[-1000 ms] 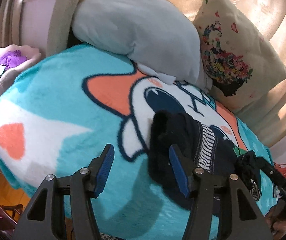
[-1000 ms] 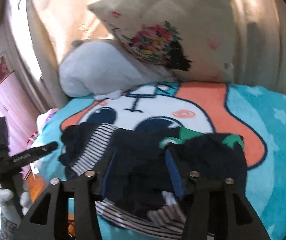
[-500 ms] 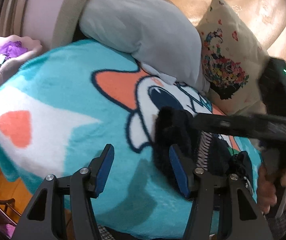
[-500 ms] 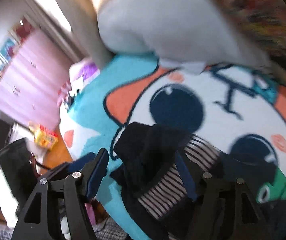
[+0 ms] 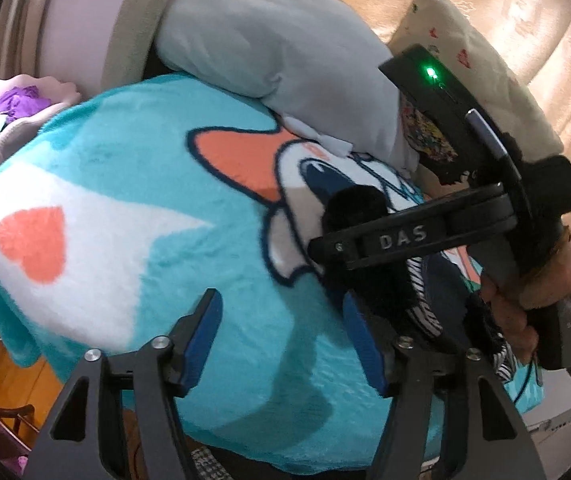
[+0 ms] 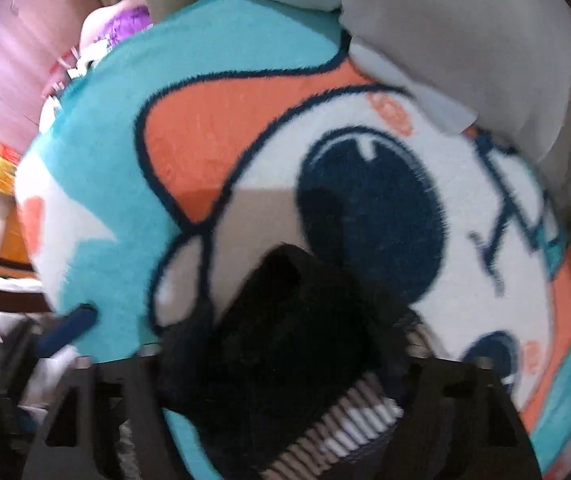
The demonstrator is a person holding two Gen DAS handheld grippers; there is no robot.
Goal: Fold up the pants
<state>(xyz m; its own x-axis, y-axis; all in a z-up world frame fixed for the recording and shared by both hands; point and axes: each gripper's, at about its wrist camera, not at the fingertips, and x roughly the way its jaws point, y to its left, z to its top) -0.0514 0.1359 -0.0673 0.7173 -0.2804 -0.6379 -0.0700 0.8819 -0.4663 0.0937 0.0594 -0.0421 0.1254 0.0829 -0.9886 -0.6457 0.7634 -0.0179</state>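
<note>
Left hand-held gripper (image 5: 283, 338) opening, empty, over blanket (image 5: 125, 168); right hand-held gripper (image 6: 285, 364) closing around black pants (image 6: 285, 344), grip unclear.

My right-wrist view is smeared; the right gripper's (image 6: 285, 364) fingertips vanish under the black pants (image 6: 285, 340). Beside those pants, my left view loses the floral cushion (image 5: 465, 60) behind the gripper body

left gripper (image 5: 281, 344): black arms; blue pads; silver screws | right gripper (image 5: 413, 236): "DAS"; green light
</note>
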